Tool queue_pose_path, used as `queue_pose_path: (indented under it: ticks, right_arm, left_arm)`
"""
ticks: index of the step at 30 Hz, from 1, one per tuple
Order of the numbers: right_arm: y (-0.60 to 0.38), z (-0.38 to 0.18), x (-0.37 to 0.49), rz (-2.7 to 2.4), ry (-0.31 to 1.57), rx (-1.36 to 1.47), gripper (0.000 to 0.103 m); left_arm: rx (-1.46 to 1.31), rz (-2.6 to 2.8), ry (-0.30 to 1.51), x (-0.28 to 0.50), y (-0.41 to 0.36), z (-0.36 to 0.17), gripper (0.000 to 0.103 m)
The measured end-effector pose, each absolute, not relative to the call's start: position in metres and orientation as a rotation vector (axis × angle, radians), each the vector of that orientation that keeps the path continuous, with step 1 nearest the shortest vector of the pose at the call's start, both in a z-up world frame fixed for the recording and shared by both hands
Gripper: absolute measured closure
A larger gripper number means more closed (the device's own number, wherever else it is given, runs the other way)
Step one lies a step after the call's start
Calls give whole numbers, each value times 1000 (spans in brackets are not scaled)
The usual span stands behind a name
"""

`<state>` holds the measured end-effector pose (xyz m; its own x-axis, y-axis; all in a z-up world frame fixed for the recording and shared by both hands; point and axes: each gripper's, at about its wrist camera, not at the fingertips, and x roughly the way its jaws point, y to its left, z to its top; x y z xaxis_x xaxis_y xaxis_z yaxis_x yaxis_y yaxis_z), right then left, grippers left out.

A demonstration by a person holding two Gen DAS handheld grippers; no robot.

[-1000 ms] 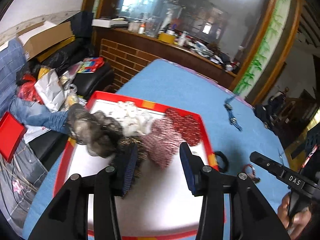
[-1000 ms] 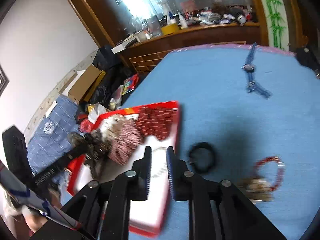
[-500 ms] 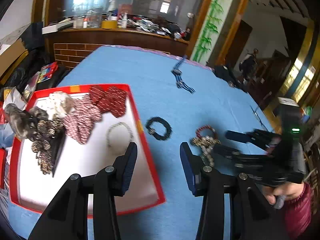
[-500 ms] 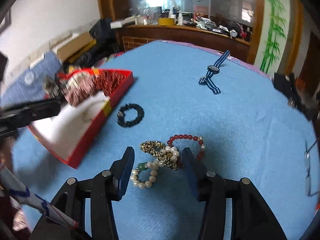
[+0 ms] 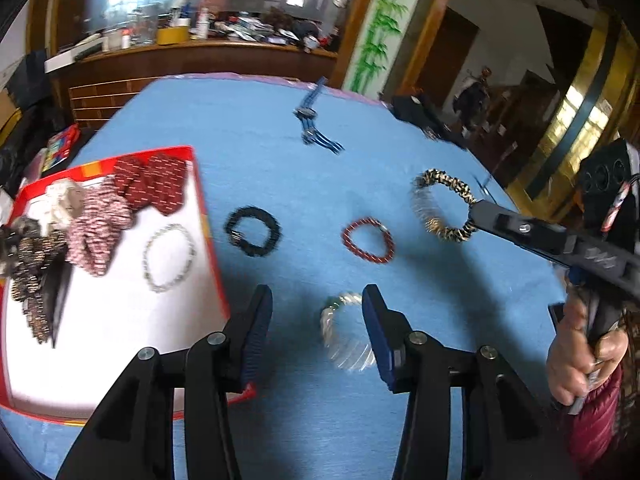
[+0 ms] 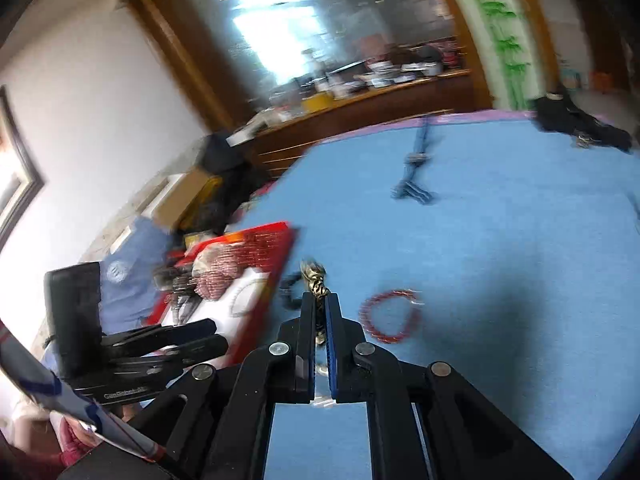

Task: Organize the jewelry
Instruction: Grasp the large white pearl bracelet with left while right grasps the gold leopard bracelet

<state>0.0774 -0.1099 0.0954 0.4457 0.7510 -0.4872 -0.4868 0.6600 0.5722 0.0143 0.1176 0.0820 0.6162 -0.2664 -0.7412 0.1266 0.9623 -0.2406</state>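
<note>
- So our right gripper (image 5: 474,210) is clamped shut on the leopard-print scrunchie (image 5: 442,206), lifted off the counter (image 5: 280,160).
- Red tray (image 5: 208,216) lies off to its left.
- Left gripper (image 5: 316,312) is nearer the tray, empty, jaws opening beside the pearl bracelet (image 5: 346,334).

The right claw (image 6: 319,308) stood spread half a second ago over the heap of bracelets lying to the right of the red tray (image 5: 208,216); now its jaws are clamped on the leopard-print bracelet (image 5: 444,204) and it holds that bracelet up off the blue tabletop (image 5: 360,152). The heap has come apart: the red bead bracelet (image 5: 368,240) lies alone, and the pearl bracelet (image 5: 346,332) lies apart from it, nearer the camera. The left claw (image 5: 316,326), earlier over the tray, has swung to its right and now straddles the pearl bracelet, jaws opening, not touching it.
</note>
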Motion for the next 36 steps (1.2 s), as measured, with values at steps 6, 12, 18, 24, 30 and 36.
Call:
queue_pose_path:
  ticks: [6, 12, 18, 24, 30, 36]
  right_arm:
    - [-139, 92, 76, 718, 765, 409, 98]
    - [-157, 99, 73, 691, 733, 433, 98]
    - [-152, 103, 68, 705, 725, 441, 98]
    - [-147, 105, 67, 723, 720, 445, 98]
    - [-147, 105, 67, 705, 722, 439, 98]
    - [-146, 105, 69, 695, 724, 429, 98]
  left_arm:
    - [-136, -273, 969, 22, 90, 64, 56]
    - [-5, -266, 1008, 16, 64, 48, 56]
    - [-12, -188, 1095, 32, 77, 28, 80]
    - [58, -187, 1111, 49, 71, 24, 83]
    - [148, -141, 1067, 51, 51, 23, 94]
    - [2, -142, 999, 32, 63, 32, 95]
